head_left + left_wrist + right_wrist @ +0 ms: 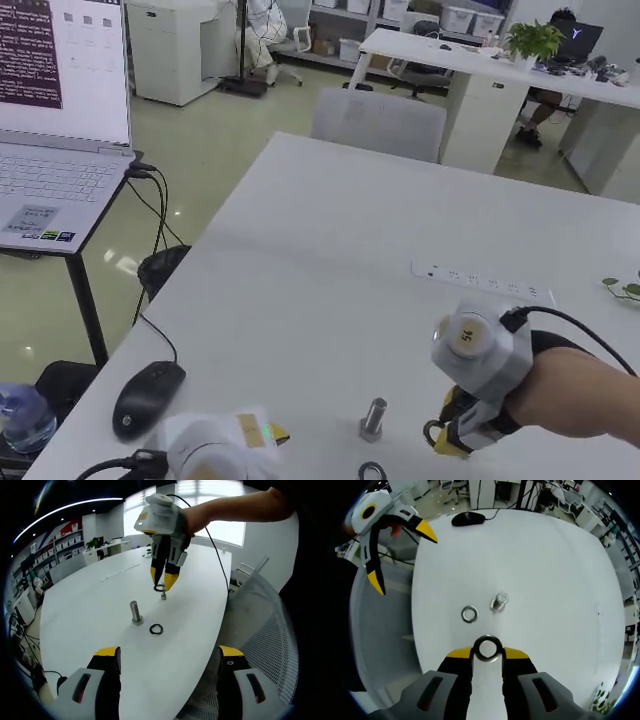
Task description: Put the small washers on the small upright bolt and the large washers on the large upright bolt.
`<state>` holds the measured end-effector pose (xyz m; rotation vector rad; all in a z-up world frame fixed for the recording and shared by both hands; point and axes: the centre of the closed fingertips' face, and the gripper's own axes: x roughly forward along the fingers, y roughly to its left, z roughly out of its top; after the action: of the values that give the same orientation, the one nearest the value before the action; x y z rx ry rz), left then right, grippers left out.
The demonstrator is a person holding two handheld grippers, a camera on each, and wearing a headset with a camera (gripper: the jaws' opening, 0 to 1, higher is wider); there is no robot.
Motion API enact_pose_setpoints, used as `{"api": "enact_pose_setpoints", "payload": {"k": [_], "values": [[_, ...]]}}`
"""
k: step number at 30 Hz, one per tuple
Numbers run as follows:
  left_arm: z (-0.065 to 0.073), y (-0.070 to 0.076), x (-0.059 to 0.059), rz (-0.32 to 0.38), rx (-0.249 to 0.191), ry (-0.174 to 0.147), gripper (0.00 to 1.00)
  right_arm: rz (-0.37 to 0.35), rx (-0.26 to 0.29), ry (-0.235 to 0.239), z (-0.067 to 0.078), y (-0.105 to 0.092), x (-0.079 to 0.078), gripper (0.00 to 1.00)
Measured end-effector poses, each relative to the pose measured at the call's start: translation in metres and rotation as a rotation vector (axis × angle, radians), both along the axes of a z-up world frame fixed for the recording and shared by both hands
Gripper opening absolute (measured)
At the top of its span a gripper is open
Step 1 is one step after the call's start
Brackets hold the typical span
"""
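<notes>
jaws of right gripper [487, 653] pinch washer [487, 638] at tips

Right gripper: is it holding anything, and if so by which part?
Yes: the right gripper pinches a washer by opposite sides of its rim, between the jaw tips. The left gripper is open and holds nothing.

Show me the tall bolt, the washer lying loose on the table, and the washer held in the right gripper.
tall bolt [134, 611], left gripper view, mid shaft.
loose washer [151, 629], left gripper view, ring's left edge.
held washer [487, 638], right gripper view, ring's top band.
</notes>
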<state>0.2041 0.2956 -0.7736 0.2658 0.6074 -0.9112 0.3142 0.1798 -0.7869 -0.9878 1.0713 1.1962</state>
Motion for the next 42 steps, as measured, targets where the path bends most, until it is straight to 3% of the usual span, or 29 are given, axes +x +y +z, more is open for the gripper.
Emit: {"api": "enact_pose_setpoints", "payload": {"k": [7,12,25,42], "values": [[-0.002,0.004,0.006,0.011,-0.011,0.002,0.8,0.011,0.015,-0.005,0.011,0.02,0.014,0.22],[-0.004,0.004,0.008,0.011,-0.014,0.003,0.82,0.024,0.02,-0.006,0.011,0.031,0.019,0.22],[-0.011,0.004,0.012,0.001,-0.004,0.02,0.82,0.055,0.02,-0.015,-0.006,0.052,0.028,0.22],[-0.013,0.002,0.014,-0.003,-0.002,0.027,0.8,0.081,-0.011,-0.004,-0.025,0.063,0.031,0.22]]}}
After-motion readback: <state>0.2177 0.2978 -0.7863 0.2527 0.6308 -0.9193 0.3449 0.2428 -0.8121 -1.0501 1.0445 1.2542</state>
